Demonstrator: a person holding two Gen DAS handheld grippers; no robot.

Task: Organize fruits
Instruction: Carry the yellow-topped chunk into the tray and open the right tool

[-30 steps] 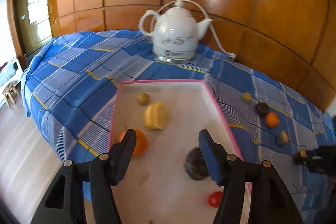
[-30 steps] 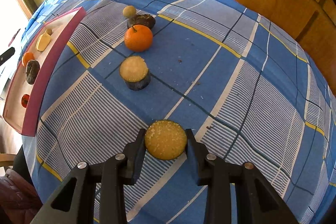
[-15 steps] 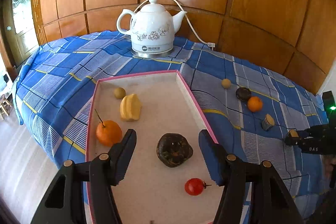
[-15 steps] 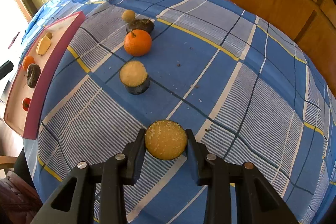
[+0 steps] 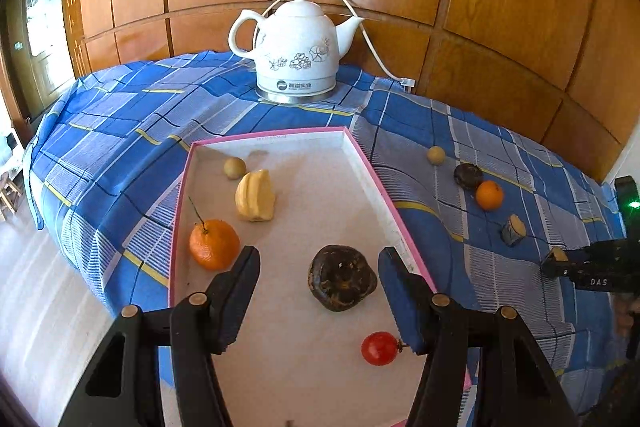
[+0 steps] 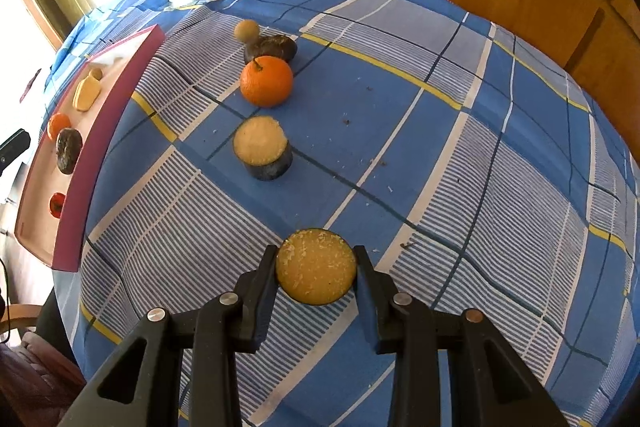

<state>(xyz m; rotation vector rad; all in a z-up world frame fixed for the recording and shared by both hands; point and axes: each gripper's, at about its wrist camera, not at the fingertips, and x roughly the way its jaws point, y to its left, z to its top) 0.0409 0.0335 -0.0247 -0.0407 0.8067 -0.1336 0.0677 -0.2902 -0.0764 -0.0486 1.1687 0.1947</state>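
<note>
On the bench (image 5: pixel 120 131), a tray (image 5: pixel 362 163) to the left with a kettle (image 5: pixel 298 47) behind it. In the tray, a longan (image 5: pixel 234 168) at the back, then a tangerine (image 5: pixel 214 243), a tomato (image 5: pixel 379 348) nearest. Right of the tray, a second tangerine (image 6: pixel 266 81) with a cut fruit piece (image 6: pixel 264 149) before it.

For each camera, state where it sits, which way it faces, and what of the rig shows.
Left wrist: on the left gripper, angled down over the pink-rimmed tray toward the kettle; its open black fingers show, with the right gripper at the right edge.
Right wrist: on the right gripper, looking steeply down at the tablecloth; its fingers clamp a cut fruit half.
Shared: kettle, tray, the orange on the cloth.
</note>
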